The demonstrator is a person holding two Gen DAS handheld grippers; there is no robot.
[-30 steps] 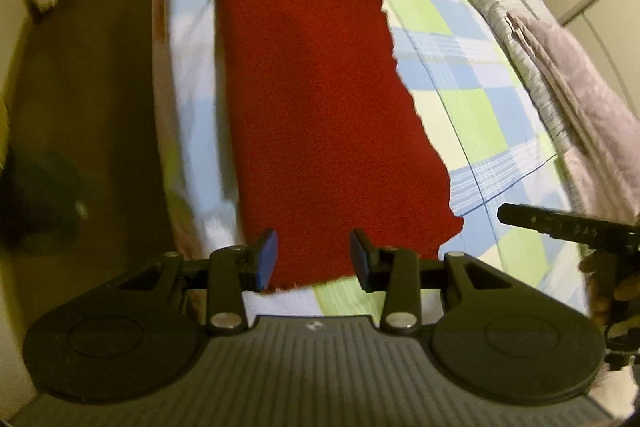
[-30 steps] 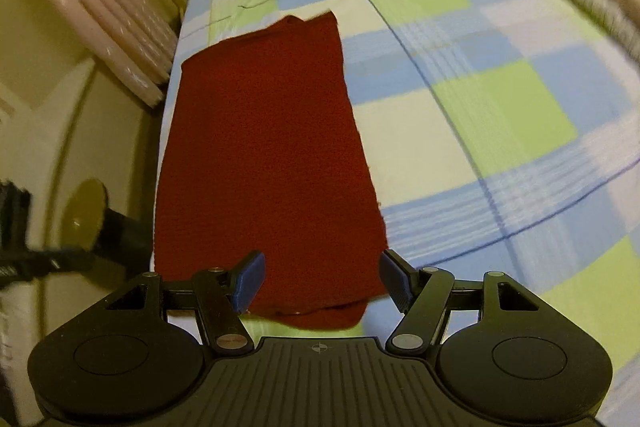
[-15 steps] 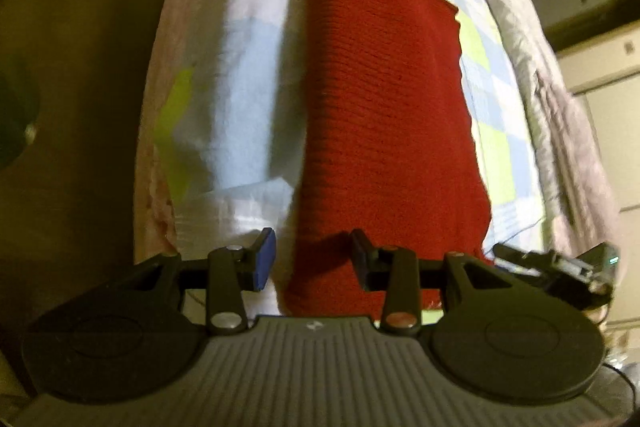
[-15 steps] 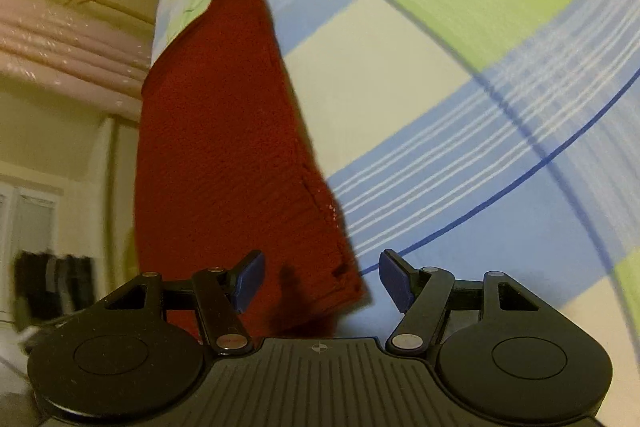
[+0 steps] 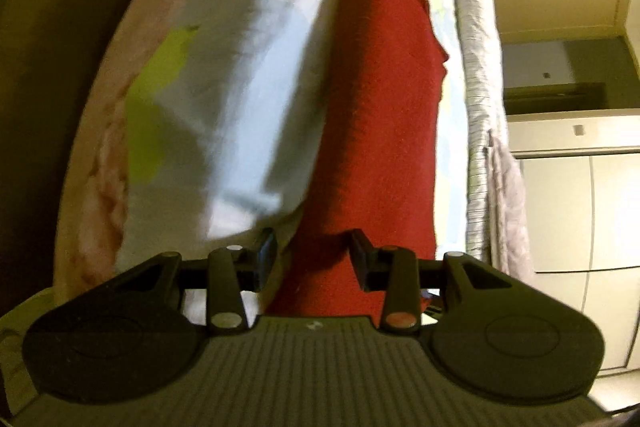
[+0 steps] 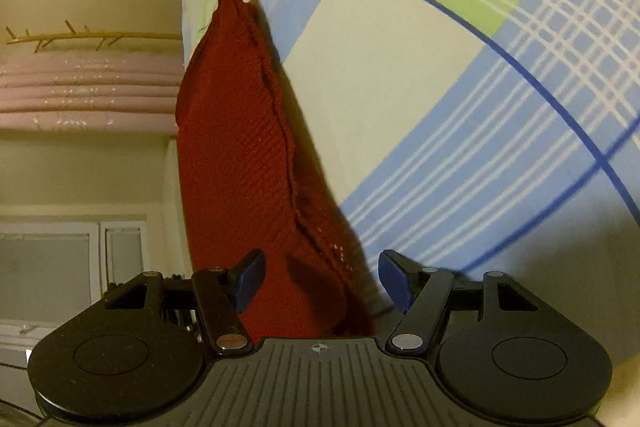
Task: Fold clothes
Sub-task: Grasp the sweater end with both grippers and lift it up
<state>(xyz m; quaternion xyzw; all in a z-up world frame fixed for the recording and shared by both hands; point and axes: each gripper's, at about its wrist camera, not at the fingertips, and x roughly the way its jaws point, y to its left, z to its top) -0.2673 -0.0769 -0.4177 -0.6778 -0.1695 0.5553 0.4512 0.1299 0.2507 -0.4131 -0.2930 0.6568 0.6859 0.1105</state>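
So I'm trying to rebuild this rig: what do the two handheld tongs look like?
Both look alike: black two-finger tongs on a ribbed grey base flanked by two round black discs. The left tongs and the right tongs have blue pads, black linkage arms with silver pivot screws, and a small crosshair mark on the base.

Two wrist cameras, low and close over the near end of a bed

The left wrist view looks forward and down along the bed's left edge toward far cupboards (image 5: 560,211). The right wrist view faces the same way from further right, toward a far curtain (image 6: 88,95). Both share the red knit garment (image 5: 380,131) (image 6: 240,167) and the checked sheet (image 5: 248,75) (image 6: 440,107).
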